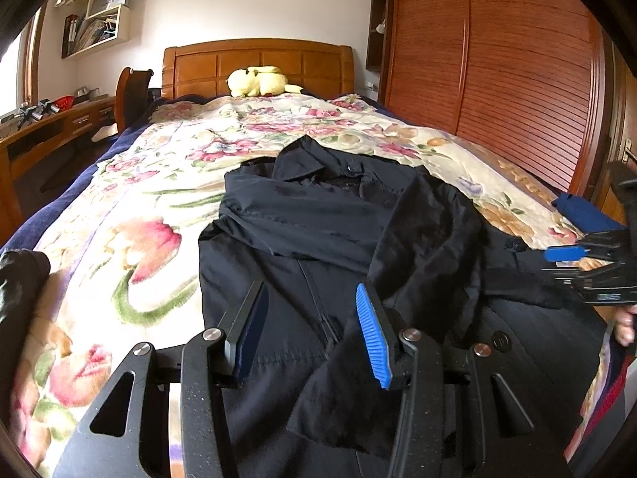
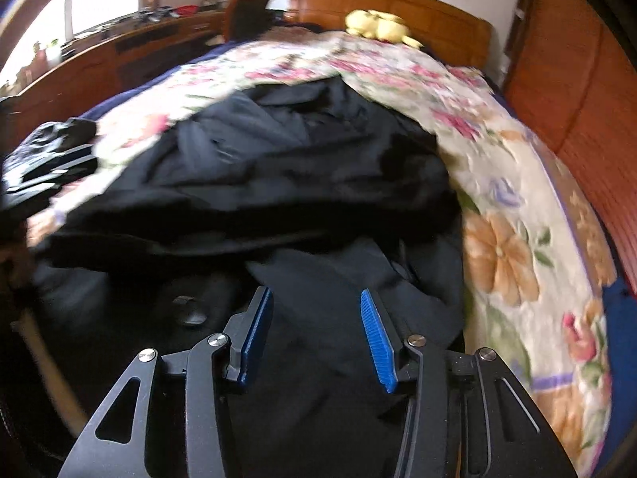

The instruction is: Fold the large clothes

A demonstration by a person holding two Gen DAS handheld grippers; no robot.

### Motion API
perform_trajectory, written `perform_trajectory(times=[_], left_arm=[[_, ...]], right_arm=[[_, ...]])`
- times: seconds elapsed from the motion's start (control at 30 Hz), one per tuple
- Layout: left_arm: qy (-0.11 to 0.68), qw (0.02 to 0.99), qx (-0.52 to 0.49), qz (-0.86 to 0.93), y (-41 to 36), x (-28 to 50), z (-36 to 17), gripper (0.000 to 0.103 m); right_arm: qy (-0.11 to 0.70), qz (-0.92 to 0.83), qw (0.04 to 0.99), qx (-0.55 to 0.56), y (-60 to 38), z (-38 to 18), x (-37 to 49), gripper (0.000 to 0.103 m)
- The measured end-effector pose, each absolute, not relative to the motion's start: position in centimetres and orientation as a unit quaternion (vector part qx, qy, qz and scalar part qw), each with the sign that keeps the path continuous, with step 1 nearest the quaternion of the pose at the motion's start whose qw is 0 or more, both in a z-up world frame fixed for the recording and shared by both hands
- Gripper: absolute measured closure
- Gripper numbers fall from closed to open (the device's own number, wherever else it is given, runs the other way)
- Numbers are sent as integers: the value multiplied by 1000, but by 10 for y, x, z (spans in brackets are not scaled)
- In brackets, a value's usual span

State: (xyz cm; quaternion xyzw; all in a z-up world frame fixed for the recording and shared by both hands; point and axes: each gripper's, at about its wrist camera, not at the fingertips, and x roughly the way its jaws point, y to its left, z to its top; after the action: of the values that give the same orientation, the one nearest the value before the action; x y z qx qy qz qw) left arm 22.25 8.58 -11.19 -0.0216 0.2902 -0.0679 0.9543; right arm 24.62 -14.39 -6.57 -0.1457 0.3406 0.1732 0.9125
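A large black coat [image 1: 318, 215] lies spread on the floral bedspread [image 1: 159, 183], collar toward the headboard, with one sleeve folded across its chest. My left gripper [image 1: 312, 320] hovers over the coat's lower front, open, with no cloth pinched between its blue pads. In its own blurred view my right gripper [image 2: 316, 318] is open just above the coat [image 2: 278, 167] near its right edge, pads apart and holding nothing. From the left wrist view the right gripper [image 1: 577, 275] shows at the far right, low over the coat's hem side, with a hand [image 1: 625, 322] behind it.
A yellow plush toy [image 1: 258, 81] rests against the wooden headboard. A wooden wardrobe [image 1: 497, 59] runs along the bed's right side and a desk [image 1: 59, 119] along its left. A dark bundle [image 1: 20, 279] lies at the bed's near left edge. Blue fabric [image 1: 585, 215] sits at the right edge.
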Motion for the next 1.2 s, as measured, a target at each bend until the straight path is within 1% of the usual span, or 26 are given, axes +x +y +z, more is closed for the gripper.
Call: perform_trajectory(times=[0.17,0.3,0.4,0.77,1.03,1.2], left_arm=[[298,952,-10,-71,78,215,-116,56],[303,951,-12,-67,75,203,-118,56],[309,949,-14,-66,71,193,-121,56],[327,942,-18,-73,47,159,-117,56],[339,936,-22,-91,27,161,-116,56],[362,927,-21,-98,18,168,-130,56]], right_arm=[[358,151,914,-116,-155,-99,275,55],[360,176,914,-62,-169,-118,291,54],[355,184,916,-44,-171,-121,294,53],[336,182,923,-45,-176,-129,287,53],[332,183,924,-45,-178,-128,283,53],[330,182,925,-45,-178,-128,282,53]])
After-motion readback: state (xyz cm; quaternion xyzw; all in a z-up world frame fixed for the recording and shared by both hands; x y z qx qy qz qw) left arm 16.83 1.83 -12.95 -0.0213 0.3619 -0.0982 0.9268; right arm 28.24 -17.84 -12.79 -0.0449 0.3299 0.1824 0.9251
